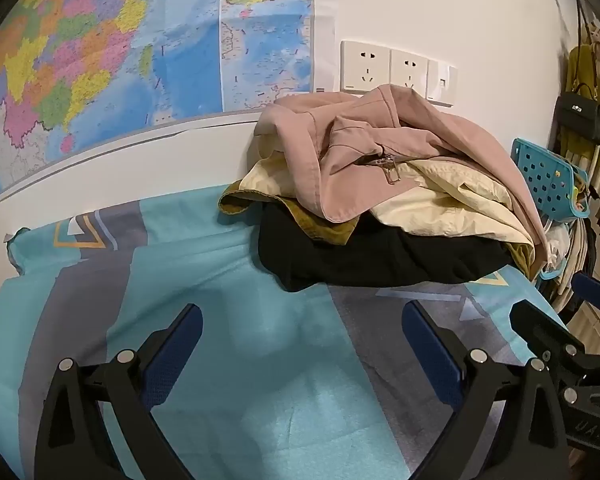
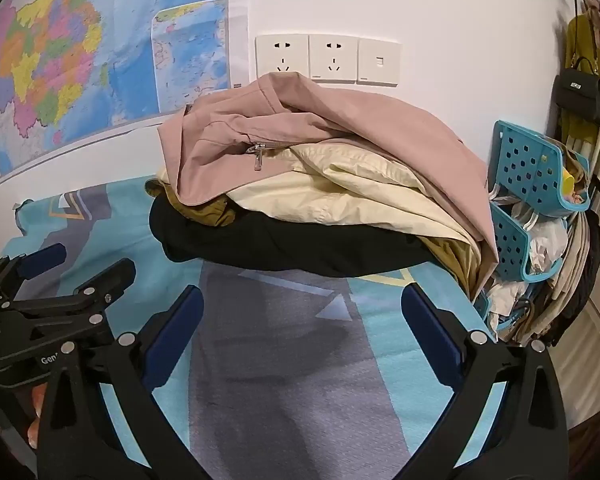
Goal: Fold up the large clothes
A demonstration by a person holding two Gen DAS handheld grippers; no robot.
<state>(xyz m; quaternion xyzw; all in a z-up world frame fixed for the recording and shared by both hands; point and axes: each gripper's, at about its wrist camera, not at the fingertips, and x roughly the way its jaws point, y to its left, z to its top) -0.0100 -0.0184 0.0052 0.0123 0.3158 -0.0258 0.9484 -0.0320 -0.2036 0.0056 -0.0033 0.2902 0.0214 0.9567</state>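
Left wrist view: the left gripper (image 1: 302, 316) stands wide open with nothing between its blue pads, tilted down over the teal and grey bed sheet (image 1: 228, 380). Ahead of it and a little right lies the pile of clothes (image 1: 384, 200), apart from the fingers: a pink garment (image 1: 380, 140) on top, cream and mustard layers under it, black at the bottom. The pile's far side is hidden.

Right wrist view: the right gripper (image 2: 302, 300) is likewise spread wide and empty, with the pile straight ahead, near but not touching. The pile's right edge meets a blue basket (image 2: 532, 164), whose contents are hard to make out.
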